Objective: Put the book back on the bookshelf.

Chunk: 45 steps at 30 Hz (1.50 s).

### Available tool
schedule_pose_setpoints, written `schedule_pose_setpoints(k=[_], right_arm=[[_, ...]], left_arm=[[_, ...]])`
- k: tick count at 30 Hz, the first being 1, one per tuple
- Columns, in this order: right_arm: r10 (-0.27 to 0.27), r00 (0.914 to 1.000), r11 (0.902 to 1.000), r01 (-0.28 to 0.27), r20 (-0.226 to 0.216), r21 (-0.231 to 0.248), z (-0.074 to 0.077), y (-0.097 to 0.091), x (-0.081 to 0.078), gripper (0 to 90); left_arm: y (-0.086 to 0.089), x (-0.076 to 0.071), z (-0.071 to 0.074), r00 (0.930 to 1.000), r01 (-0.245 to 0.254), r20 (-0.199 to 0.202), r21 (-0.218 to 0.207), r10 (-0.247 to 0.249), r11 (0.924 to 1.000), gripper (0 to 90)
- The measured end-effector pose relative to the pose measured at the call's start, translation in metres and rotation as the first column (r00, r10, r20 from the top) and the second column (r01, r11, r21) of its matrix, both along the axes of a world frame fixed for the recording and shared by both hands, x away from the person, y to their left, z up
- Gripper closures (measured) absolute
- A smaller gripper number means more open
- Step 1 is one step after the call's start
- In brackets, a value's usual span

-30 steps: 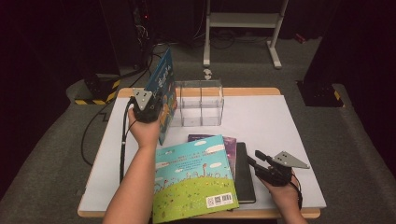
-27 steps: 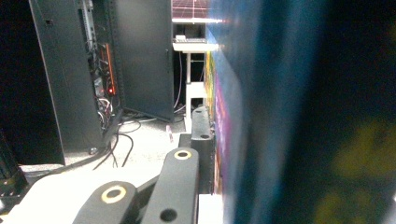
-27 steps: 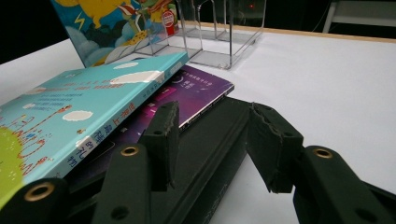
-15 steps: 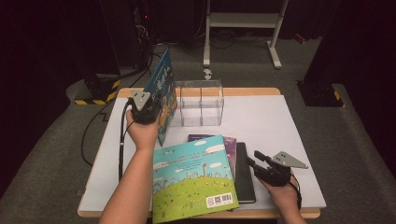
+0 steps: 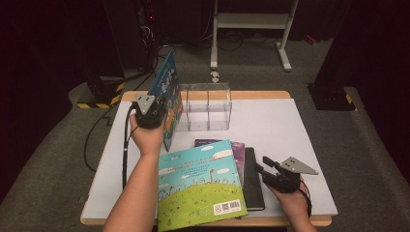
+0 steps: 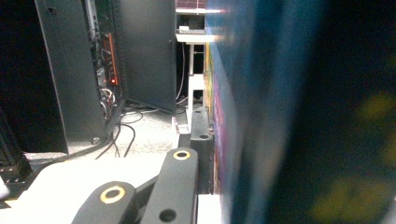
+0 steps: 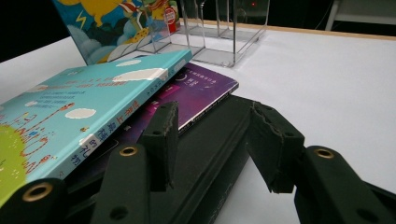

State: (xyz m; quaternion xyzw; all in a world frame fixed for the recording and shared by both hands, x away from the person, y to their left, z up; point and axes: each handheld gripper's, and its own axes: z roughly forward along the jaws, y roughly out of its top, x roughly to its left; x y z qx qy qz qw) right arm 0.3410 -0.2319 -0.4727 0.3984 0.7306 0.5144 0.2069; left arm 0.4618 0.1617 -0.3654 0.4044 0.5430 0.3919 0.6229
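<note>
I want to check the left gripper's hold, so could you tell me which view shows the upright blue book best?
The high view: the upright blue book stands beside the clear organizer, clamped by the left gripper. The left gripper view blurs it; the right gripper view catches its lower cover.

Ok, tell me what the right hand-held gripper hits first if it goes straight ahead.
Probably the black book: the right hand-held gripper has open jaws either side of its near edge, right in front. Beyond lie the purple book and the clear organizer.

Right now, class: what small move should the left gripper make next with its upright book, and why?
Probably ease the blue picture book, clamped upright in the left gripper, sideways toward the clear acrylic organizer. The book stands just beside the organizer's open slots, which look empty.
</note>
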Motion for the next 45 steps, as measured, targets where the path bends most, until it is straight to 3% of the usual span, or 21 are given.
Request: schedule_pose_setpoints(k=[5, 21, 32, 45], right_arm=[[0.001, 1.0, 1.0, -0.001, 0.0, 0.003, 0.0, -0.001, 0.0, 52.9], [0.003, 1.0, 1.0, -0.003, 0.002, 0.007, 0.001, -0.001, 0.0, 53.0], [0.004, 1.0, 1.0, -0.004, 0.003, 0.008, 0.002, -0.001, 0.0, 53.0], [0.007, 1.0, 1.0, -0.007, 0.0, 0.007, 0.001, 0.0, 0.0, 53.0]], left_arm=[[-0.004, 0.002, 0.0, 1.0, 0.002, 0.003, 0.026, -0.002, 0.9997, 82.0], [-0.012, 0.014, 0.0, 0.9997, -0.026, 0.003, 0.045, 0.026, 0.9987, 81.9], [-0.008, 0.016, 0.0, 0.9966, -0.081, -0.005, 0.058, 0.082, 0.995, 80.6], [-0.002, 0.015, -0.001, 0.9935, -0.113, -0.006, 0.072, 0.113, 0.991, 79.3]])
